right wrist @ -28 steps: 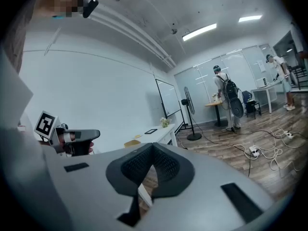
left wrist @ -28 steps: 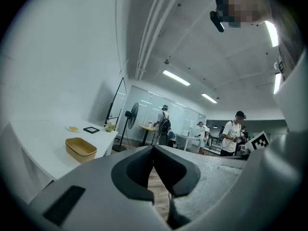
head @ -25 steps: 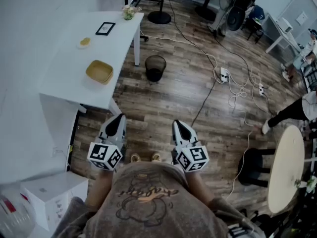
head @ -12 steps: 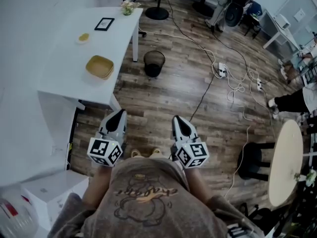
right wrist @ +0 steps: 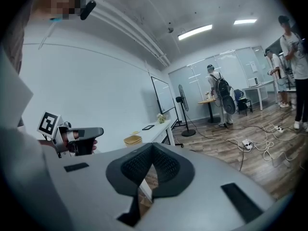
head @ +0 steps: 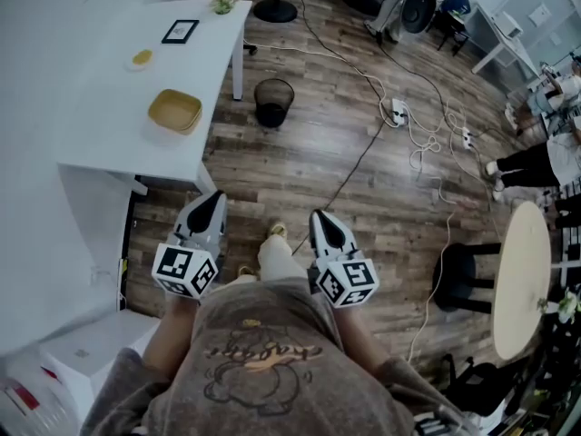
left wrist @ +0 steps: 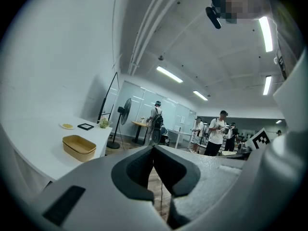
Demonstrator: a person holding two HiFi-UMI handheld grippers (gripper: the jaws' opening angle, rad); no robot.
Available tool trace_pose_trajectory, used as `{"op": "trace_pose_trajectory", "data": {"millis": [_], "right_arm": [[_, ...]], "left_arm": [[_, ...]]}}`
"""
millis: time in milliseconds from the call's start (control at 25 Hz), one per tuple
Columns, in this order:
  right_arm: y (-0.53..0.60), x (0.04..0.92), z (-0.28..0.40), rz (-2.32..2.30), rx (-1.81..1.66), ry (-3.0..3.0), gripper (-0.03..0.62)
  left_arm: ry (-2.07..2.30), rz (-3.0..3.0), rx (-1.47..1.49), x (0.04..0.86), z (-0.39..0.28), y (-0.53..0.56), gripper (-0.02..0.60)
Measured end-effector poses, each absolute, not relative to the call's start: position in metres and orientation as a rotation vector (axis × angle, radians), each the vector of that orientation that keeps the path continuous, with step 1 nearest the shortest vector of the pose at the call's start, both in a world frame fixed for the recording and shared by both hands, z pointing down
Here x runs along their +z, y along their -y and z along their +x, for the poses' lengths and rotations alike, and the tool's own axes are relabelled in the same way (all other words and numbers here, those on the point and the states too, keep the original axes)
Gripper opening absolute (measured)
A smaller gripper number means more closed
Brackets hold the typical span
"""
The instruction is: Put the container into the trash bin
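The container (head: 175,110), a shallow tan tub, sits on the white table (head: 109,134) at the upper left of the head view. It also shows as the tan container (left wrist: 79,147) in the left gripper view and the small tan container (right wrist: 132,140) in the right gripper view. The trash bin (head: 273,103), black mesh, stands on the wood floor just right of the table. My left gripper (head: 214,199) and right gripper (head: 318,216) are held low in front of my body, well short of the table. Both are shut with nothing between the jaws.
On the table lie a small plate (head: 141,58), a black picture frame (head: 180,31) and a plant (head: 221,0). Cables and a power strip (head: 398,111) cross the floor. A black stool (head: 463,280) and a round table (head: 522,293) stand at right, a white box (head: 82,361) at lower left. People stand far off.
The person has stepped forward; a leg now shows between the grippers. The table and bin have slid up and left in the head view. Both grippers stay shut and empty.
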State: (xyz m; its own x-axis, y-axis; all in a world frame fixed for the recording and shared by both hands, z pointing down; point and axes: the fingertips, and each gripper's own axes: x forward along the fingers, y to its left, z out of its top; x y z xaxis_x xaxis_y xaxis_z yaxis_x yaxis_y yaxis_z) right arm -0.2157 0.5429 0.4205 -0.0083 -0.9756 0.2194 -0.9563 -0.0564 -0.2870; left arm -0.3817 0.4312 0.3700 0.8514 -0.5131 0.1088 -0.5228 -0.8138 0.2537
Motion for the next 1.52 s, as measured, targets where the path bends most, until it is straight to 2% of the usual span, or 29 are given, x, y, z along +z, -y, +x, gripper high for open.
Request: {"op": "trace_pose_trajectory", "data": {"millis": [640, 1520], "right_arm": [[-0.477, 0.43, -0.184, -2.184, -0.54, -2.066, -0.002], [-0.288, 0.421, -0.028, -2.122, -0.597, -2.124, -0.002]], "left_arm": [[0.79, 2.78, 0.042, 0.375, -0.351, -0.359, 0.003], [0.875, 2.723, 0.056, 0.364, -0.2, -0.177, 0.003]]}}
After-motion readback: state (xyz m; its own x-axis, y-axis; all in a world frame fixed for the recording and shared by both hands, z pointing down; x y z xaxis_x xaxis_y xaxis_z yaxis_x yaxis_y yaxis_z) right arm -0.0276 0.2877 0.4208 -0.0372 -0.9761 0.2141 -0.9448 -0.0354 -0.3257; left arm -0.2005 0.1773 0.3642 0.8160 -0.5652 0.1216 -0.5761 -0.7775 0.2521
